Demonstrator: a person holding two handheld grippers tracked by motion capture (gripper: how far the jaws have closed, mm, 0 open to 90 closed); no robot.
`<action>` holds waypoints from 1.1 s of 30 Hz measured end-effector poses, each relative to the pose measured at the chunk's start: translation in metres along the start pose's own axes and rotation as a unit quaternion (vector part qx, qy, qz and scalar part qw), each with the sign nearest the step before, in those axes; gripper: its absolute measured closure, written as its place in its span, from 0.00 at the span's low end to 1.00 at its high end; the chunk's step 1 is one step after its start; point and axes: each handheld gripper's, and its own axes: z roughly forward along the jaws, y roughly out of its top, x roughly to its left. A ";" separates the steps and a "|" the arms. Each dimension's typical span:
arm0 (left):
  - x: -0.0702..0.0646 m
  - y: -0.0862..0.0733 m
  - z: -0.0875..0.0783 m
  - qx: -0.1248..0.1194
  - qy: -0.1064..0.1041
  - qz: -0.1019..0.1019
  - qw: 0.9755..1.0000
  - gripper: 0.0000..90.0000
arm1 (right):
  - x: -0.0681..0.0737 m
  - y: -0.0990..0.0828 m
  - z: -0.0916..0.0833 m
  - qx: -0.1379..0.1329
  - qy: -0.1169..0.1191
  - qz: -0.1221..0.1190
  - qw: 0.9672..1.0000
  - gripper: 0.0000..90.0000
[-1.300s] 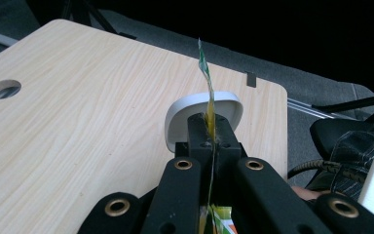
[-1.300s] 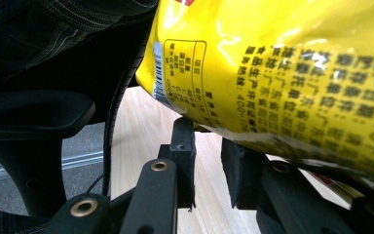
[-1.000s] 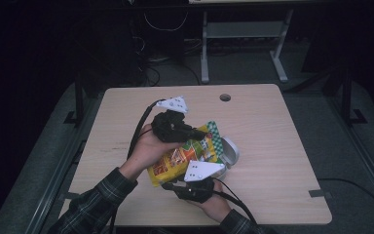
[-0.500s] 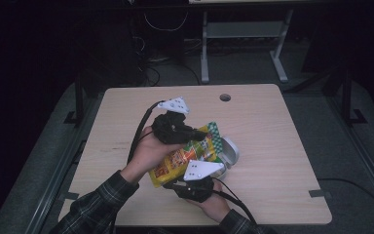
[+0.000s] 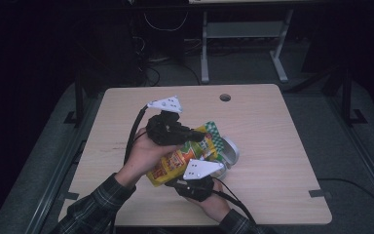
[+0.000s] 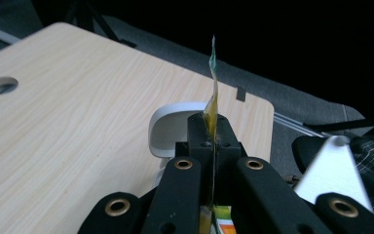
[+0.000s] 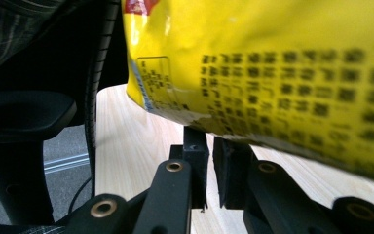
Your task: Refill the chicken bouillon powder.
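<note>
Yellow snack bag (image 5: 182, 158) with a green-checked top edge, held above the middle of the bench (image 5: 272, 126), slanting from near left up to far right. In the left gripper view, bag (image 6: 214, 105) seen edge-on, thin and upright, pinched between the two black jaws. Left tongs (image 5: 202, 138) clamped tight on the upper part of the bag, gripped by the left hand (image 5: 143, 153) that comes in from the near left. In the right gripper view, bag underside (image 7: 272, 63) hanging just above the jaw tips, blurred black print across it. Right tongs (image 5: 197, 178) just below the bag's near edge, jaws nearly together and just been closing, a narrow gap left between the pads, the bag's lower edge right over that gap; cannot tell whether the pads pinch it. Right hand (image 5: 214, 202) at the near edge of the bench. Round white bowl (image 5: 229, 151) resting on the bench just right of the bag, partly under it; curved white rim (image 6: 170, 126) showing behind the left jaws. Cable hole (image 5: 225, 97) far off toward the far right of the bench. Plaid sleeve (image 5: 92, 207) at near left.
</note>
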 end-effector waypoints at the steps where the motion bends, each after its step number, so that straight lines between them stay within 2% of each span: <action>1: -0.003 0.000 -0.004 -0.004 0.006 0.005 1.000 1.00 | 0.000 0.000 0.000 -0.001 -0.003 0.000 1.000 0.95; 3: -0.004 0.000 -0.007 -0.009 0.009 0.006 1.000 1.00 | -0.001 0.000 -0.001 -0.002 -0.011 -0.002 1.000 0.96; 5: -0.005 -0.002 -0.017 -0.025 0.012 0.009 1.000 1.00 | -0.001 0.000 -0.002 0.000 -0.017 0.004 1.000 0.97; 9: -0.003 -0.005 -0.025 -0.036 0.009 0.000 0.999 1.00 | -0.002 0.000 -0.001 0.002 -0.033 0.011 0.999 0.98; 10: -0.001 -0.007 -0.031 -0.049 0.002 -0.007 0.999 1.00 | -0.002 0.000 -0.001 0.002 -0.047 0.015 0.999 0.99; 11: -0.001 -0.007 -0.031 -0.049 0.002 -0.007 0.999 1.00 | -0.002 0.000 -0.001 0.002 -0.047 0.015 0.999 0.99; 12: -0.001 -0.009 -0.035 -0.055 0.002 -0.009 0.998 1.00 | 0.000 0.001 -0.001 0.003 -0.068 0.017 0.998 0.99; 16: -0.003 -0.011 -0.040 -0.065 0.009 -0.008 0.998 1.00 | 0.002 0.002 0.000 0.004 -0.089 0.026 0.996 0.99; 23: 0.000 -0.013 -0.054 -0.074 0.022 -0.001 0.997 1.00 | 0.000 0.003 -0.002 0.002 -0.105 0.033 0.994 1.00; 33: -0.001 -0.016 -0.072 -0.089 0.023 -0.001 0.996 1.00 | 0.000 0.006 -0.006 -0.010 -0.123 0.037 0.992 1.00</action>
